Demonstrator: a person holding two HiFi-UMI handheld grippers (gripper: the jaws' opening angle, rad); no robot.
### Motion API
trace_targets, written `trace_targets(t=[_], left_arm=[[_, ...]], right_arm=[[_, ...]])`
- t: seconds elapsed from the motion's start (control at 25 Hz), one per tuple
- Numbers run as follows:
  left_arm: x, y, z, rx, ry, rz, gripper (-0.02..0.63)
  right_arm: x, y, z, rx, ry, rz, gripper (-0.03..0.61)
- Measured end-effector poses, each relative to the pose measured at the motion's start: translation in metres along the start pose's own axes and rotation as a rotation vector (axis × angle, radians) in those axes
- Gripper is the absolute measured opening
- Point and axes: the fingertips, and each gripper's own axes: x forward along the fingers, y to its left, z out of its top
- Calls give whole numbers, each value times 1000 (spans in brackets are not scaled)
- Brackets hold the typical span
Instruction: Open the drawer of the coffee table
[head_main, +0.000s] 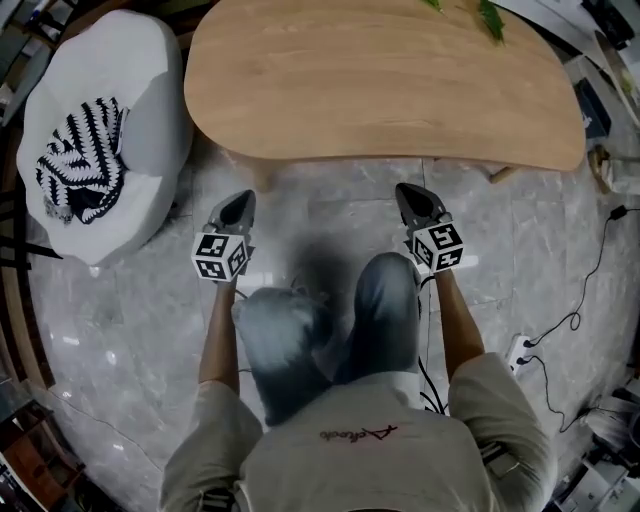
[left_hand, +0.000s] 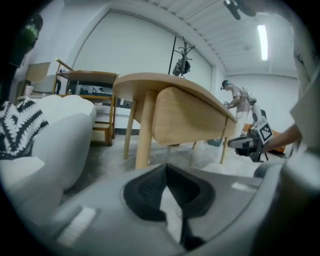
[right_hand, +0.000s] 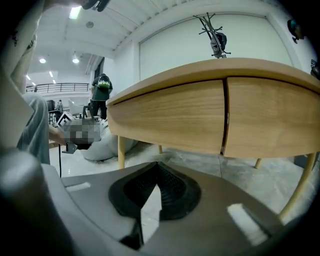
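The oval wooden coffee table (head_main: 380, 80) fills the top of the head view. In the right gripper view its front apron shows two drawer fronts, a left one (right_hand: 170, 115) and a right one (right_hand: 272, 117), split by a thin vertical gap. No handle shows on them. My right gripper (right_hand: 157, 165) is shut and empty, low before that gap and short of the table (head_main: 409, 192). My left gripper (head_main: 240, 202) is also shut and empty. It hangs by the table's left end, facing a leg (left_hand: 145, 130) and the apron (left_hand: 190, 117).
A white pouf (head_main: 110, 130) with a black-and-white striped cloth (head_main: 80, 160) sits left of the table, close to my left gripper. My knees (head_main: 330, 320) are between the grippers. A power strip (head_main: 517, 350) and cable lie on the floor at right. Another person (left_hand: 235, 97) stands far off.
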Motion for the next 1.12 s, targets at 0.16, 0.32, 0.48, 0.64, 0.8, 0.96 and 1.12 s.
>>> trace_targets(t=[0.16, 0.32, 0.48, 0.64, 0.8, 0.96, 1.12], left_arm=[[10, -11, 1, -12, -35, -60, 0], [20, -25, 2, -38, -53, -130, 0], [33, -50, 5, -84, -59, -254, 0], [50, -52, 14, -152, -95, -318, 90], [67, -50, 22, -155, -106, -352, 155], [83, -50, 29, -140, -104, -364, 196], [89, -48, 37, -148, -122, -372, 210]], right_arm=[[1, -4, -1, 9, -61, 23, 6], [6, -5, -1, 64, -101, 59, 6], [15, -8, -3, 209, -131, 144, 8], [30, -6, 0, 309, -148, 242, 86], [47, -9, 8, 372, -167, 318, 180], [60, -16, 13, 380, -163, 350, 215], [67, -17, 24, 379, -190, 377, 216]])
